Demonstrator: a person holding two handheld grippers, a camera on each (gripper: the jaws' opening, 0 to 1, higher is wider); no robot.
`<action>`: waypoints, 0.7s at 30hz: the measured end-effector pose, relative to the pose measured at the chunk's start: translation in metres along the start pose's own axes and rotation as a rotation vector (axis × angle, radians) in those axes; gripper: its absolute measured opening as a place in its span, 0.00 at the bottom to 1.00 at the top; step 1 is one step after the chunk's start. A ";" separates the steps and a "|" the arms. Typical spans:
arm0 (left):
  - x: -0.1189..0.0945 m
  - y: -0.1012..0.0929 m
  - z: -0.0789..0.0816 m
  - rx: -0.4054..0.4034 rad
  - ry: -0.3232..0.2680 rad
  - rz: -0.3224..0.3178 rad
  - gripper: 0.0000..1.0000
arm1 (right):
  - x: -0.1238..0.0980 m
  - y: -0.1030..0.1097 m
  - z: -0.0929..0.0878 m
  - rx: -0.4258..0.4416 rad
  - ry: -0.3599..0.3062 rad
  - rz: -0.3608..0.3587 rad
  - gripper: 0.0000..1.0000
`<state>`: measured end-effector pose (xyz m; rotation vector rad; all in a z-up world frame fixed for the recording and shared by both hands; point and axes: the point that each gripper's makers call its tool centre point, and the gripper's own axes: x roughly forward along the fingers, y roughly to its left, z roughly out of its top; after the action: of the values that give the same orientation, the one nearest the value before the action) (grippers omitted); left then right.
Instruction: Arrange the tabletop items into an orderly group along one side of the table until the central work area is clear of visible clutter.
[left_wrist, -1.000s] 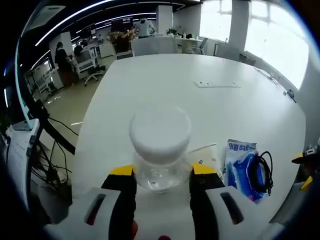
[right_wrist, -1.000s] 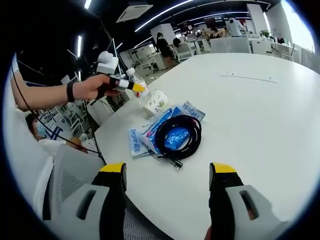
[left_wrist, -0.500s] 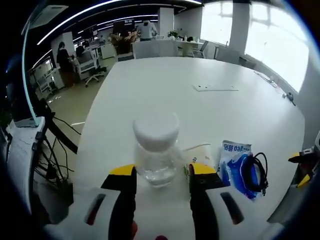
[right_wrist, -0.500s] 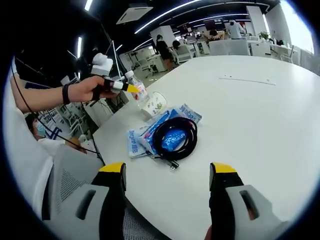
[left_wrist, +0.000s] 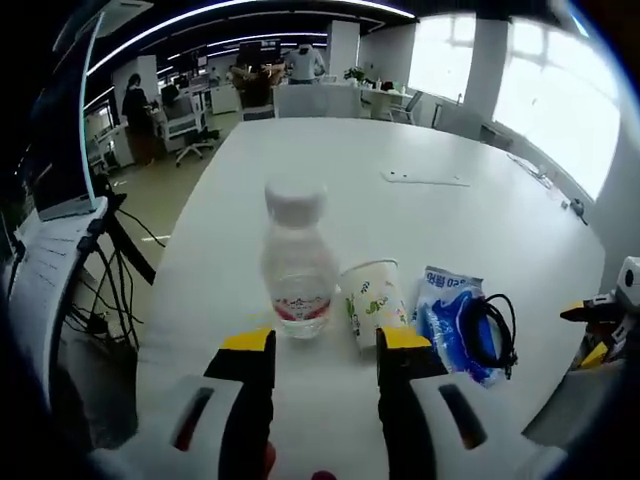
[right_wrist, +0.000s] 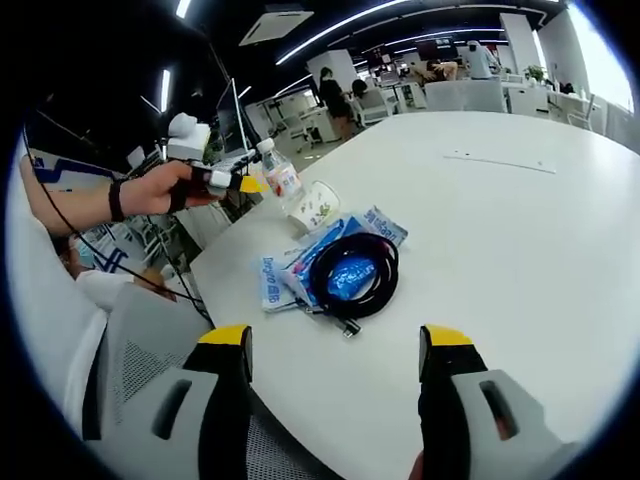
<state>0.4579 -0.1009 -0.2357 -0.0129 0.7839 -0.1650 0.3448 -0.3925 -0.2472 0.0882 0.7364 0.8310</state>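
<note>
In the left gripper view, the left gripper (left_wrist: 322, 343) has its yellow-tipped jaws apart, with nothing between them. A clear water bottle (left_wrist: 296, 262) with a white cap stands upright on the white table (left_wrist: 420, 215), just beyond the jaw tips and free of them. Just beside the bottle, on its right side in this view, a paper cup (left_wrist: 372, 301) with a printed pattern stands with its opening up; I cannot tell if the two touch. Further right lies a blue packet (left_wrist: 447, 308), and a coiled black cable (left_wrist: 491, 328) rests on top of it. At the right edge of this view the yellow tips of the right gripper (left_wrist: 593, 330) come in.

The right gripper view gives the same group from the other side, near the table's edge. Here the right gripper (right_wrist: 337, 346) is wide open and holds nothing, and it stays well apart from the items. This view shows better that the black cable (right_wrist: 354, 272) is a full loop lying on the blue packet (right_wrist: 275, 277). It also shows the person's hand (right_wrist: 170, 189) with the left gripper (right_wrist: 245, 182) near the water bottle (right_wrist: 280, 176), and the paper cup (right_wrist: 313, 205) between bottle and packet. Far across the table, a thin flat strip (right_wrist: 500, 158) lies alone.
</note>
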 end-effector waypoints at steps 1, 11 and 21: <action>-0.002 0.000 -0.004 -0.002 0.001 -0.001 0.40 | 0.001 0.000 0.000 -0.004 0.004 0.003 0.67; -0.016 -0.009 -0.038 0.016 0.027 -0.029 0.40 | 0.010 0.011 0.000 -0.042 0.054 0.040 0.67; -0.024 -0.017 -0.051 0.029 0.032 -0.061 0.39 | 0.031 0.020 0.013 -0.108 0.102 0.077 0.67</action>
<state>0.4030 -0.1112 -0.2542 -0.0063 0.8130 -0.2346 0.3536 -0.3544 -0.2481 -0.0222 0.7860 0.9526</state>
